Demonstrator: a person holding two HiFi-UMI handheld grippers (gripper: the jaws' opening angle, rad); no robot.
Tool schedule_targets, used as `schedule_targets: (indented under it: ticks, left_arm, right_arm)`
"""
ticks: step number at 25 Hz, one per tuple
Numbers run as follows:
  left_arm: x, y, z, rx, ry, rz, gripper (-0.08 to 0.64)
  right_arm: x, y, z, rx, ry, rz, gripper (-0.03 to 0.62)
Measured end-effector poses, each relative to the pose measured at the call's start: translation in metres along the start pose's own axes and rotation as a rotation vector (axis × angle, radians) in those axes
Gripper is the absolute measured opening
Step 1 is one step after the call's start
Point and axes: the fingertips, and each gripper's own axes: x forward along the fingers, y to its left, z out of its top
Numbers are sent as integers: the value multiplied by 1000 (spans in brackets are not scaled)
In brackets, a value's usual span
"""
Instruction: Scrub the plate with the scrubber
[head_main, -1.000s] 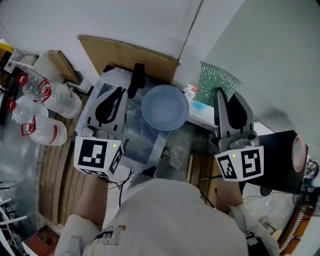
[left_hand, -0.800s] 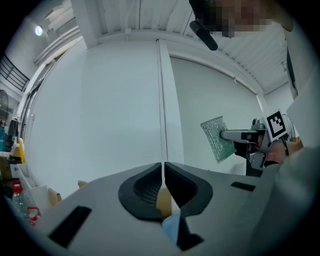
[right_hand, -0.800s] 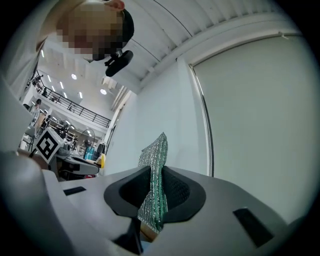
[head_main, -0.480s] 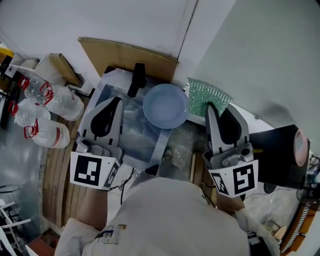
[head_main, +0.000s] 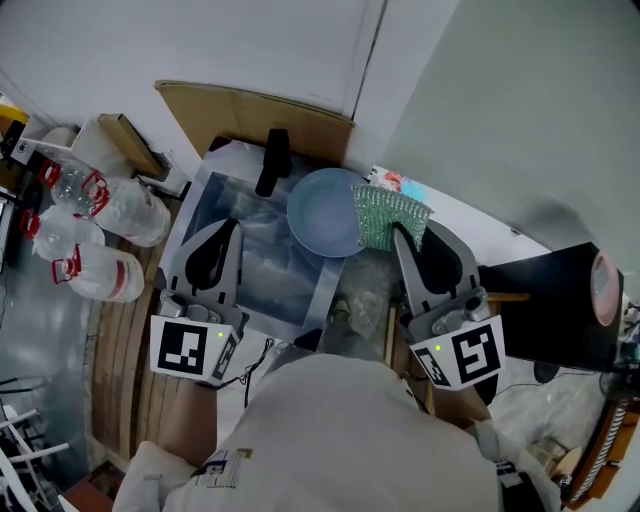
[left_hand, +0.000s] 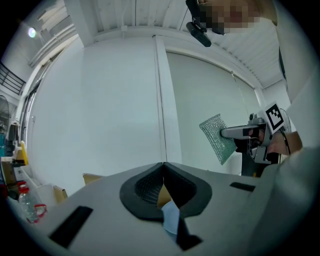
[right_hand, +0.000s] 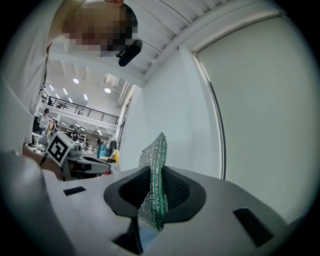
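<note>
Right gripper view is showing the right gripper (right_hand: 152, 172) pressing its 2 jaws on the green mesh scrubber (right_hand: 155, 150), which is standing on edge between the pads and sticking out past the tips. In the head view that right gripper (head_main: 397, 232) is holding the scrubber (head_main: 388, 214) so that it is overlapping the right rim of the blue plate (head_main: 322, 210); whether the 2 are touching is not showing.

Left gripper view is showing the left gripper (left_hand: 163, 163) with its jaws having just been closing, the tips now meeting and gripping nothing. From above, the left gripper (head_main: 231, 224) is hovering to the left of the plate, apart from it.

The plate is lying on the far right part of a shiny steel tray (head_main: 250, 270). A black post (head_main: 272, 160) is standing at the tray's far edge, just left of the plate. A cardboard sheet (head_main: 250, 112) is leaning against the wall beyond it. Clear water bottles (head_main: 95, 230) are lying well to the left, and a black box (head_main: 545, 315) is sitting at the right.
</note>
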Motion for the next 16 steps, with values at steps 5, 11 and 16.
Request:
schedule_targets:
  ticks: [5, 11, 16]
  left_arm:
    - [1, -2, -8, 10, 23, 2, 18]
    - [4, 1, -5, -19, 31, -13, 18]
    - [6, 2, -6, -35, 38, -22, 18]
  right_arm:
    - [6, 5, -10, 14, 20, 18, 84]
    - [11, 6, -6, 17, 13, 30, 86]
    - [15, 4, -8, 27, 15, 29, 86]
